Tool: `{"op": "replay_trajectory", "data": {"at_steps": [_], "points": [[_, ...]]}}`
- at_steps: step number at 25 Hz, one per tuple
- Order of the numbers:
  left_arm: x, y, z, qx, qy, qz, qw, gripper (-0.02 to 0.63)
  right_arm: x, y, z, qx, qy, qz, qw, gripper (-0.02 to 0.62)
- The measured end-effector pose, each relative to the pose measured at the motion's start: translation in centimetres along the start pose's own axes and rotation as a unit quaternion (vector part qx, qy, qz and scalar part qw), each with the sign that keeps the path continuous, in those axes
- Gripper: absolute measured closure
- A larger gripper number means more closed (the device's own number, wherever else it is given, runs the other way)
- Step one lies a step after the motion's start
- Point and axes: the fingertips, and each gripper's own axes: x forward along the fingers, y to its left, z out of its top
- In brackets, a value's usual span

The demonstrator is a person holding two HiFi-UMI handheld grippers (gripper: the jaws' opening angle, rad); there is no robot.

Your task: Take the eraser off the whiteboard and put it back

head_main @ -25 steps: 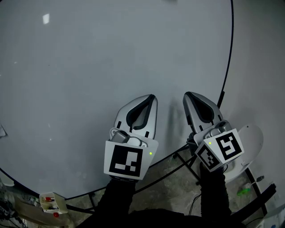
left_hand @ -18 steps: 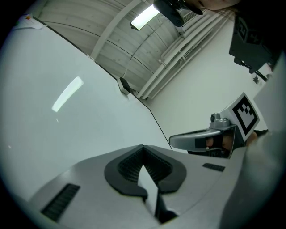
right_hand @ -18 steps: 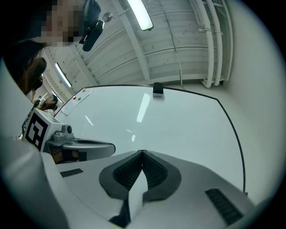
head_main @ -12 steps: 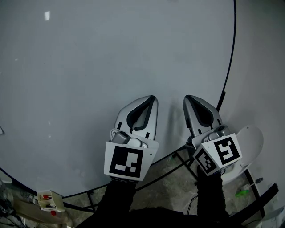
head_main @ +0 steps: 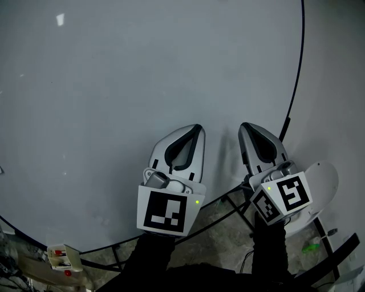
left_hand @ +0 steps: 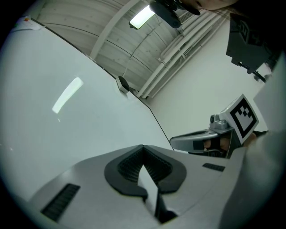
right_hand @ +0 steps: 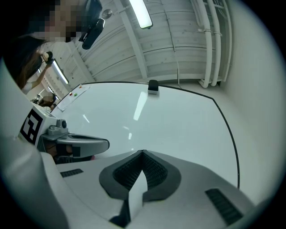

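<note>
While the head view shows the left gripper [head_main: 194, 134] and right gripper [head_main: 248, 130] side by side before the whiteboard [head_main: 142, 68], both have their jaws together and hold nothing. In the left gripper view, the eraser [left_hand: 122, 83] sits at the board's far edge. The right gripper view shows the same — a state fitting either an eraser awaiting removal or one already returned. A strip light [right_hand: 140, 12] hangs from the ribbed ceiling.
</note>
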Motion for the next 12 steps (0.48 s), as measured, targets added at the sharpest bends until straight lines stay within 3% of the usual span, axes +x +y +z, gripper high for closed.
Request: {"op": "replay_trajectory", "data": {"at_steps": [12], "points": [[0.32, -0.46, -0.14, 0.009, 0.001, -0.003, 1.0, 0.6, 0.07, 0.04, -0.23, -0.001, -0.002, 0.004, 1.0, 0.588]]}}
